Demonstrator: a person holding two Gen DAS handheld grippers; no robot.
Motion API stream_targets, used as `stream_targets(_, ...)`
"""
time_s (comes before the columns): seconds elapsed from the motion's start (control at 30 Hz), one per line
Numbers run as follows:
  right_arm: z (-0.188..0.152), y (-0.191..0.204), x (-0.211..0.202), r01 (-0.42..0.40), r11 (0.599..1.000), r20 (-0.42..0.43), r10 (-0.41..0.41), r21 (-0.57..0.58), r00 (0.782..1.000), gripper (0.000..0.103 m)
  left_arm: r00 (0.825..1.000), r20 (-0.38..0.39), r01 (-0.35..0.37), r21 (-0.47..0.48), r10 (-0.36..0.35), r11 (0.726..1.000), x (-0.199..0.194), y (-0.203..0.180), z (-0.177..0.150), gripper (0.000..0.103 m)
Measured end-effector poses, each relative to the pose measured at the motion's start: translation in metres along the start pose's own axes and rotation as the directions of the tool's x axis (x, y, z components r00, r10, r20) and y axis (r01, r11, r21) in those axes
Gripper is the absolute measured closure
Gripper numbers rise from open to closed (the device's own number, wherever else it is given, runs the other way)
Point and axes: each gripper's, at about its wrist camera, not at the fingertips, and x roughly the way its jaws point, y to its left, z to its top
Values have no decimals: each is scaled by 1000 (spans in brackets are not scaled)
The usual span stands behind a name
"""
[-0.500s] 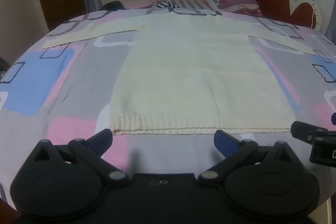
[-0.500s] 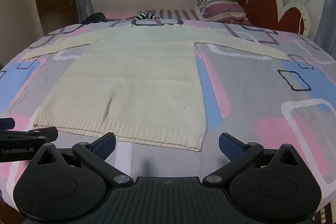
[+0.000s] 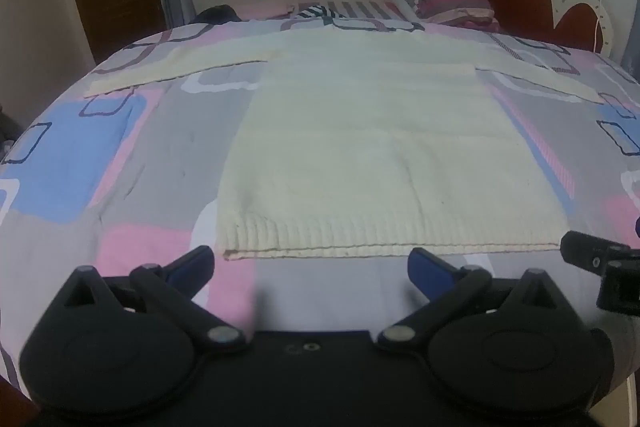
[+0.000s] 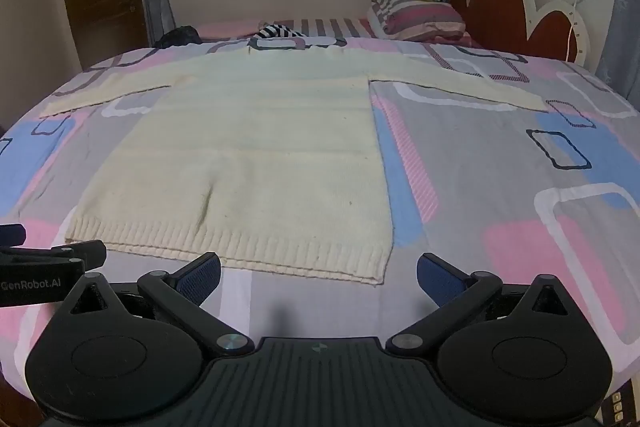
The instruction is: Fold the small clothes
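Note:
A cream knit sweater [image 3: 360,155] lies flat on the bed, sleeves spread out to both sides, ribbed hem nearest me. It also shows in the right wrist view [image 4: 256,163]. My left gripper [image 3: 310,263] is open and empty, just short of the hem's left half. My right gripper [image 4: 318,273] is open and empty, near the hem's right corner. The right gripper's tip shows at the right edge of the left wrist view [image 3: 600,259]; the left gripper shows at the left edge of the right wrist view [image 4: 40,267].
The bed has a pink, blue and grey patterned cover [image 4: 500,167]. Striped pillows [image 4: 420,15] and a red flower-shaped headboard [image 4: 520,15] are at the far right. A striped cloth [image 4: 276,31] and a dark item [image 4: 178,37] lie beyond the sweater's collar. A window and brown door stand behind.

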Motion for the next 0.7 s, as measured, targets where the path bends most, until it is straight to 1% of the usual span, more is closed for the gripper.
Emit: stream_targets(0.7,-3,3,9,-6,1000,-8,6,-16,1000,0,1000,-7,-4,2,4,1000,5,6,-2,0)
